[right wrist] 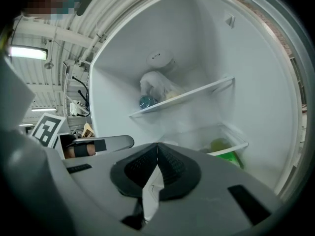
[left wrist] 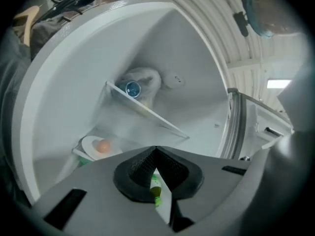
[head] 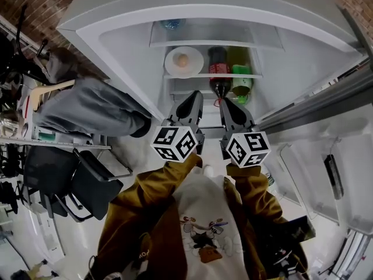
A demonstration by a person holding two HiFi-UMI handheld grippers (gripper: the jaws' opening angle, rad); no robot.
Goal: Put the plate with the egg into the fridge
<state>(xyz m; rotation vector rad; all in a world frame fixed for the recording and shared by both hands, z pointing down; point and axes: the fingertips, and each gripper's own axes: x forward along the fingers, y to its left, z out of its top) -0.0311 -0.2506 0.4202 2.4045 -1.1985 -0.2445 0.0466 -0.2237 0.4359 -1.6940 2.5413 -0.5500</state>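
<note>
Left gripper (left wrist: 156, 150): jaws together, empty | right gripper (right wrist: 157, 145): jaws together, empty | plate (head: 171, 56) with egg (head: 183, 60) on fridge shelf (head: 175, 77)

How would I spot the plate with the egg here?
Look inside the open white fridge, at its second shelf down. The plate sits at the left end, beside a dark bottle and a green bottle. It alone is flat, round and white, carrying one brownish egg.
</note>
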